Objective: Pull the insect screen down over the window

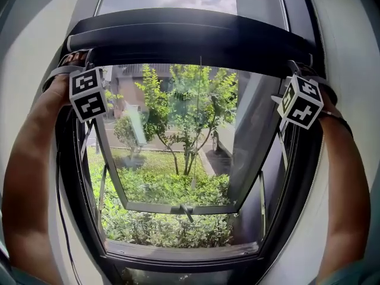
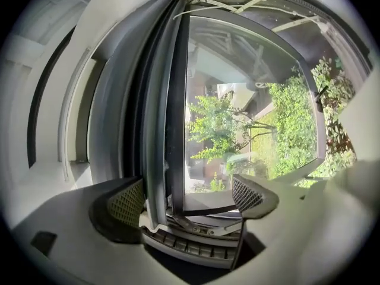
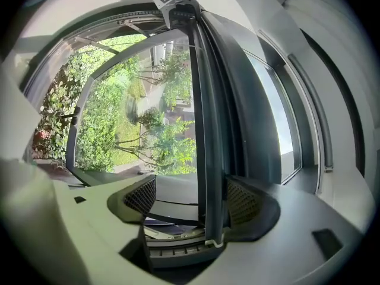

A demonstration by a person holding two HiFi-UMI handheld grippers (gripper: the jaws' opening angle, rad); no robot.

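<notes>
My left tool (image 2: 189, 196) is up at the left end of the screen's pull bar (image 1: 190, 40). Its jaws stand wide apart and straddle the bar, which lies against one pad (image 2: 127, 202) with a clear gap to the other, so nothing is clamped. The bar runs dark and level across the top of the window frame (image 1: 76, 206), high above the sill. Below it the opening is uncovered, with the sash (image 1: 178, 209) swung outward over the garden. I cannot make out the mesh itself. At the right end my right tool (image 3: 190, 198) sits the same way: its jaws are apart, and the bar lies close to one pad and clear of the other.

I judge this to be the start of the pull, with both ends hooked and most of the travel not yet made. The next move calls for drawing both ends down evenly so the bar stays level in its side tracks.

Count: one pull bar, one open sash, two tools and two marker cubes, one on the left (image 1: 89, 94) and one on the right (image 1: 301, 102).
</notes>
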